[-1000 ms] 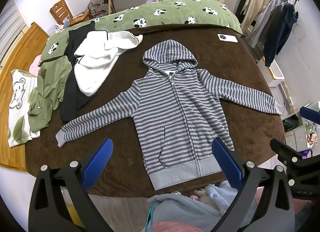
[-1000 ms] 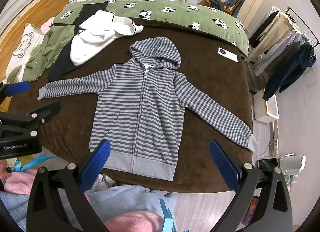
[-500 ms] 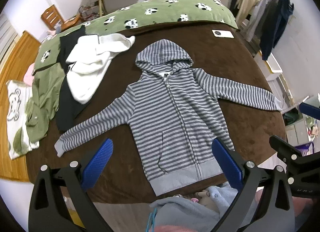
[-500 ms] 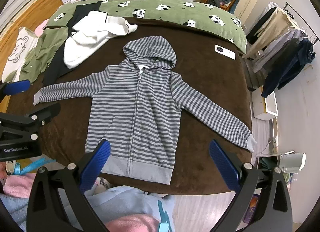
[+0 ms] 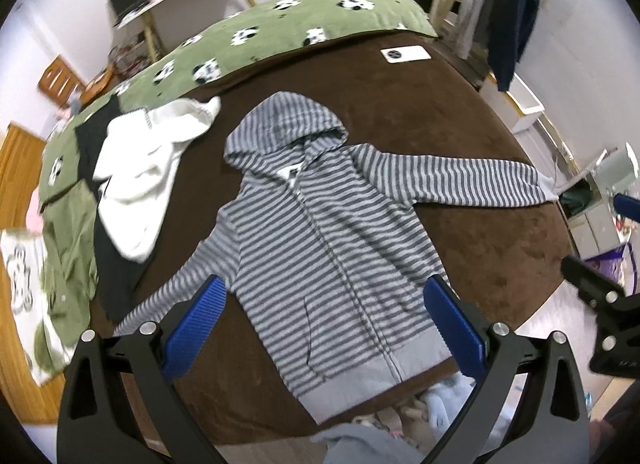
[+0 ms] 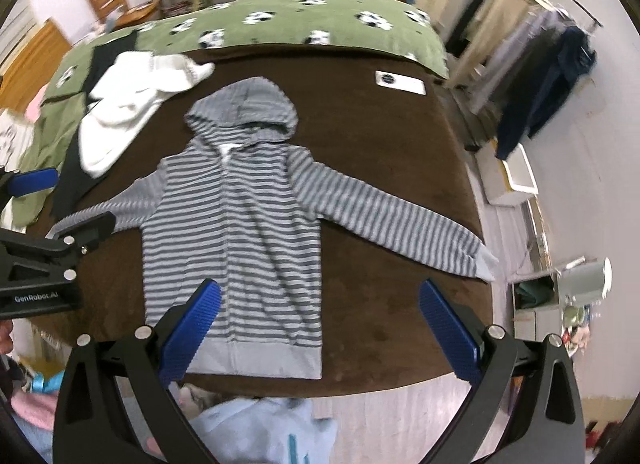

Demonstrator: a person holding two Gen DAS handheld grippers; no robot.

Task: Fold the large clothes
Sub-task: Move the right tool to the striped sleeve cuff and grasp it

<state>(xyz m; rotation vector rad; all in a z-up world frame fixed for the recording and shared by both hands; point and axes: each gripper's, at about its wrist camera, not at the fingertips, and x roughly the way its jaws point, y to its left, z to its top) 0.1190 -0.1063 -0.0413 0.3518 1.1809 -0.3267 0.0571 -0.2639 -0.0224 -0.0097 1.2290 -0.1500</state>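
Observation:
A grey-and-white striped zip hoodie (image 5: 332, 248) (image 6: 236, 219) lies flat, front up, on the brown bed cover (image 5: 420, 103) (image 6: 360, 135), hood toward the far side and both sleeves spread out. My left gripper (image 5: 326, 324) hovers open above the hoodie's lower body near the hem. My right gripper (image 6: 320, 324) hangs open over the hem and the bare cover to its right. Neither holds anything. Each gripper shows at the edge of the other's view.
A white garment (image 5: 144, 167), a black one (image 5: 112, 264) and a green one (image 5: 68, 232) lie piled at the bed's left. A green panda-print quilt (image 5: 288, 27) runs along the far edge. A white card (image 5: 406, 53) lies far right. A clothes rack (image 6: 536, 47) stands right.
Both grippers have moved forward and lower toward the hoodie, which now fills more of each view. The hoodie itself has not moved.

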